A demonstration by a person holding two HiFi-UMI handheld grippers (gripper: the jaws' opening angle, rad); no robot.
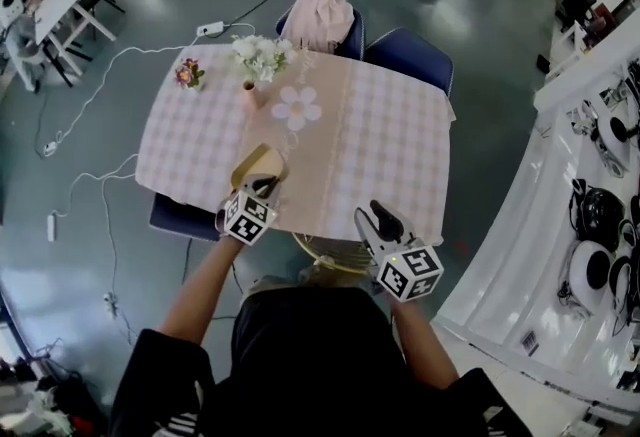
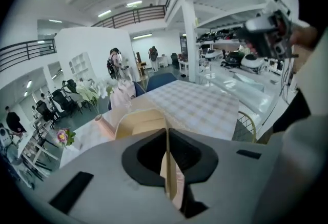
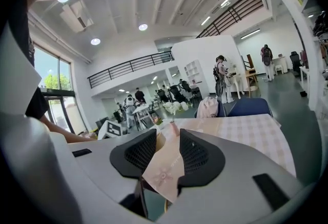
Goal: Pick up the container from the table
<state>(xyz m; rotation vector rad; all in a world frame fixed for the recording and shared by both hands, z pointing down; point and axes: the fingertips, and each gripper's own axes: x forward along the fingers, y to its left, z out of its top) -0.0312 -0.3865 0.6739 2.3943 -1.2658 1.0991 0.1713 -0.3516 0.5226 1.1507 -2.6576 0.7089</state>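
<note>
While pinching one thin wall of the tan container (image 1: 258, 165) tight in the left gripper (image 1: 265, 187), holds it over the near edge of the table (image 1: 400, 145), above the pink strip of cloth (image 1: 312, 160). Holds the right gripper (image 1: 383, 217) off to the side with jaws wide apart, gripping nothing, near the table's front edge.

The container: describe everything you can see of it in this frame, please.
The container is an open-topped box of tan, cardboard-like material, paler inside, apparently empty. The left gripper has its tongs shut on one thin side wall, seen edge-on between them in the left gripper view. The box is over the near edge of the pink checked tablecloth; whether it is clear of the cloth cannot be told.
</note>
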